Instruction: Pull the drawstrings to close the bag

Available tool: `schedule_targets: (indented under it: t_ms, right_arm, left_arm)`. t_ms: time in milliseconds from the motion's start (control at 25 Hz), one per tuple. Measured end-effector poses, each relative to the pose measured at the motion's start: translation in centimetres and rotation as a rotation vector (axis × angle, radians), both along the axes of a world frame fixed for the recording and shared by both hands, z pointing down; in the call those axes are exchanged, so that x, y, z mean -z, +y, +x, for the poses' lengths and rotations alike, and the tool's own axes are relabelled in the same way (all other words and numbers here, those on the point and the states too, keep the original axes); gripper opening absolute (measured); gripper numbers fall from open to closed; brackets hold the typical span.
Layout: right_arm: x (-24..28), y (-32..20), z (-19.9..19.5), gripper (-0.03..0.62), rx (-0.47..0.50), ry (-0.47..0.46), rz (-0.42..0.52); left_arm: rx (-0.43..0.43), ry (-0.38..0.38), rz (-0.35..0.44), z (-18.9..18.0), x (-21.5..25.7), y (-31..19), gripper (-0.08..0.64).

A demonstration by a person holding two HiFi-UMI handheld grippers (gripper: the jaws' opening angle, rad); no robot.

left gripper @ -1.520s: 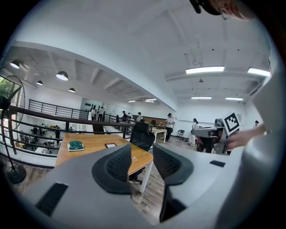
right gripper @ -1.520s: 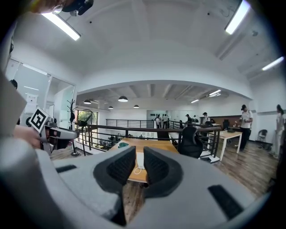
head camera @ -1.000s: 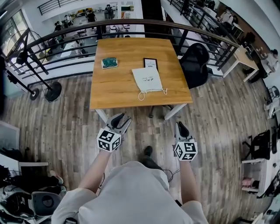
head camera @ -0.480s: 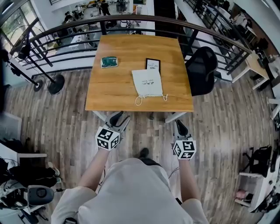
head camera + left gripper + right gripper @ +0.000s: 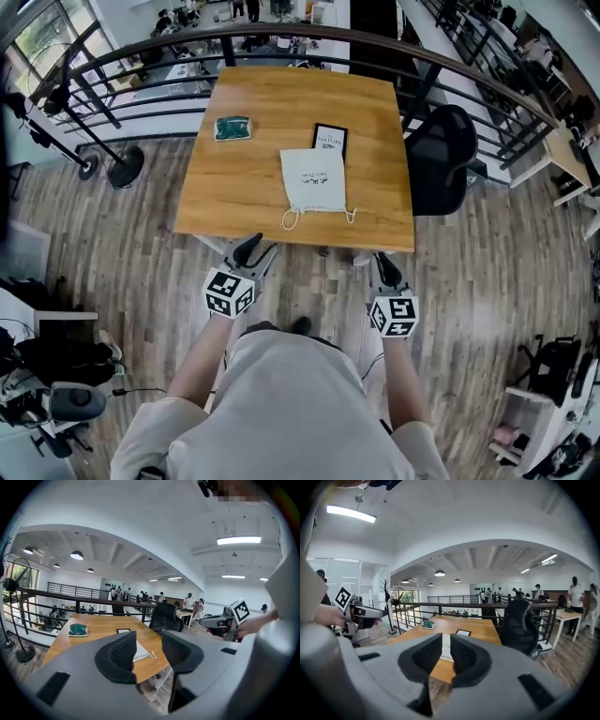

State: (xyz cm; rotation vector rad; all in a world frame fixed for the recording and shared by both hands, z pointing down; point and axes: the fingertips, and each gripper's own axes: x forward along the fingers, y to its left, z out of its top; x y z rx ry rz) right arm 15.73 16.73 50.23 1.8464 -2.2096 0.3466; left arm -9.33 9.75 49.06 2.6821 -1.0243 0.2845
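A white drawstring bag (image 5: 314,181) lies flat on the wooden table (image 5: 244,192), its mouth toward me and its cord loops (image 5: 292,220) trailing near the front edge. Both grippers hang over the floor just short of that edge, touching nothing. My left gripper (image 5: 253,251) is open; through its jaws the bag (image 5: 140,652) shows far off. My right gripper (image 5: 384,267) has its jaws a narrow gap apart with nothing between them, and a strip of the bag (image 5: 446,647) shows through the gap.
A green object (image 5: 232,127) and a black-framed card (image 5: 329,138) lie farther back on the table. A black office chair (image 5: 448,155) stands at the table's right side. A dark railing (image 5: 141,56) runs behind, and a stand base (image 5: 125,167) sits to the left.
I have moved closer to the table; its front edge now lies just ahead of both grippers. The bag has not moved, and the jaws look unchanged.
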Motion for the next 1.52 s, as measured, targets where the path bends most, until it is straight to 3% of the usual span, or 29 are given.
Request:
schedule_targets:
  t_ms: [520,1040,1520]
  right_arm:
    - [-4.3,-4.1,1.2,0.04,0.017,-0.009,-0.096]
    - [-10.3,-11.0,2.5,0.04,-0.028,0.045,-0.259]
    - [-16.7,-15.2,2.9,0.04,-0.023,0.168,-0.414]
  left_arm:
    - [0.02,-0.037,-0.092,0.7,-4.5,-3.8,0.161]
    - [-0.117,-0.121,-0.221,3.1,-12.5,-11.0,0.161]
    - [-0.232,-0.22,-0.334,4.2,-20.9,-15.2,0.161]
